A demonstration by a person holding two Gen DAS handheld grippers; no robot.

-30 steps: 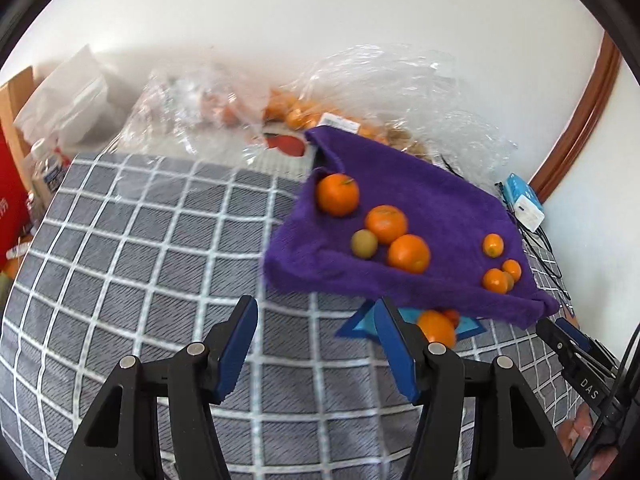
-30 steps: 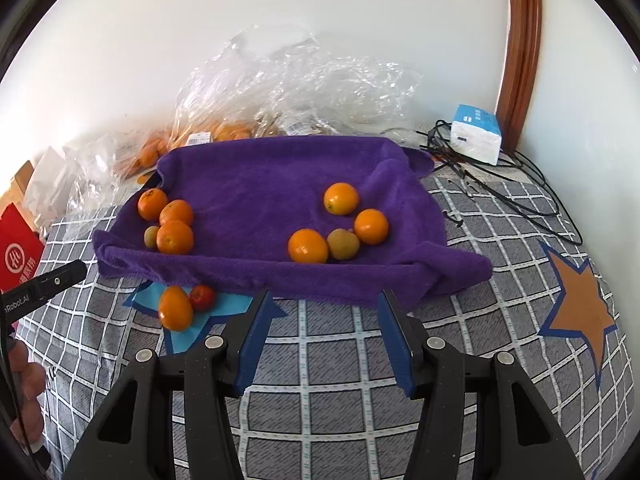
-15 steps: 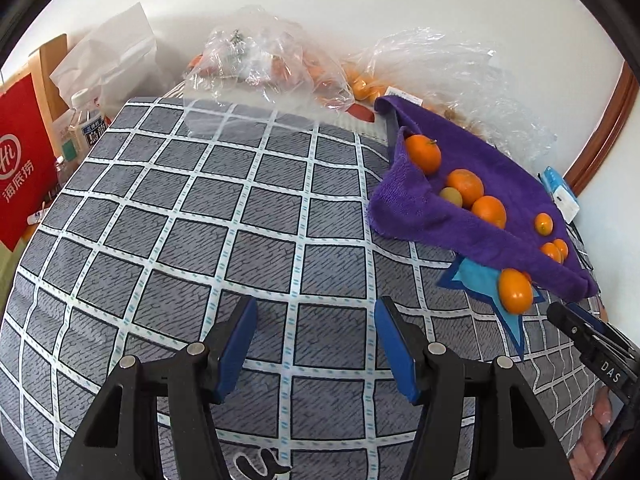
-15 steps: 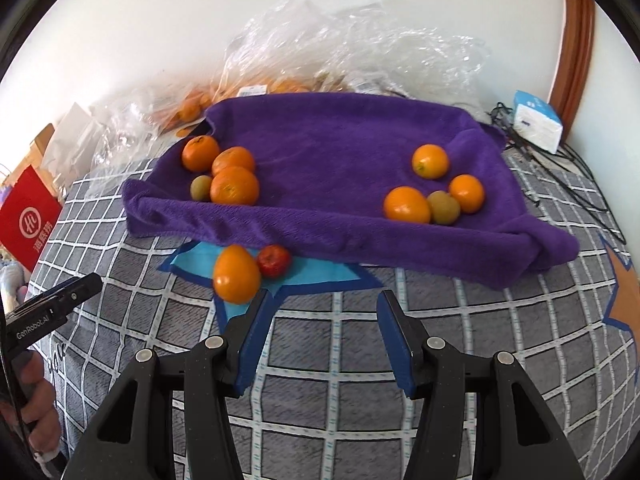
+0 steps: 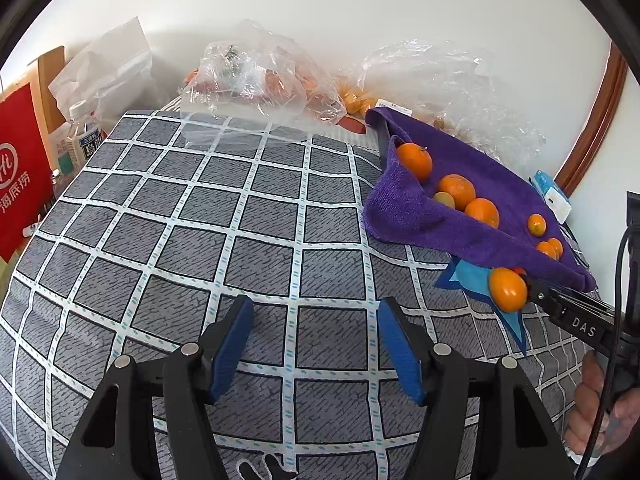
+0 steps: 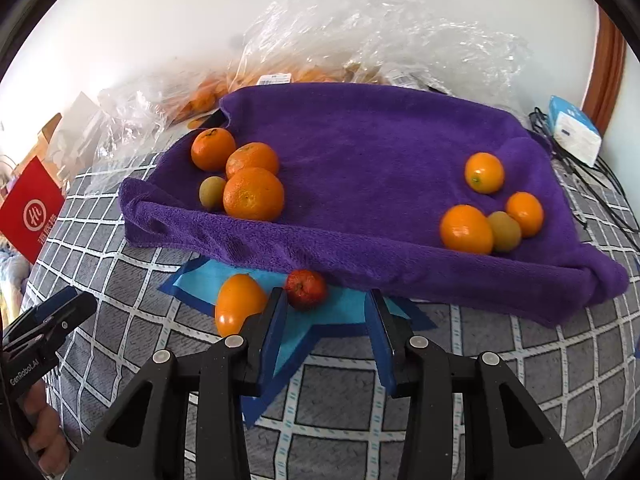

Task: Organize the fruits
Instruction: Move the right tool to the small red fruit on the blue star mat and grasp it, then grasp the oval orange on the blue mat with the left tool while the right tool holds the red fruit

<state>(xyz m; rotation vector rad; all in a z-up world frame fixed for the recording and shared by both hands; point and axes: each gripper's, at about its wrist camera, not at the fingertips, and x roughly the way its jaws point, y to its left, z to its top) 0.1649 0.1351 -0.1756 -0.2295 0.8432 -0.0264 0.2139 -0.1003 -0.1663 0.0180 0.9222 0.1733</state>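
Observation:
A purple towel [image 6: 360, 152] lies on the checkered bedspread with two groups of oranges on it, left [image 6: 253, 194] and right [image 6: 466, 229], each with a small green fruit. In front of the towel, on a blue star patch [image 6: 320, 320], sit a loose orange [image 6: 239, 305] and a small red fruit [image 6: 306, 289]. My right gripper [image 6: 326, 304] hovers low over the patch with its jaws closing. The red fruit lies just past the tips beside the left finger, and no pad presses on it. My left gripper [image 5: 314, 312] is over bare bedspread, its jaws opening with nothing between them.
Clear plastic bags of fruit [image 5: 256, 76] pile up against the wall behind the towel. A red bag [image 5: 20, 168] and a water bottle [image 5: 82, 132] stand at the left edge. A white and blue box [image 6: 574, 130] and black cables [image 6: 600, 184] lie right of the towel.
The left wrist view swung from the towel to bare bedspread at its left. The right gripper moved closer and lower toward the loose orange and red fruit, and its jaws narrowed.

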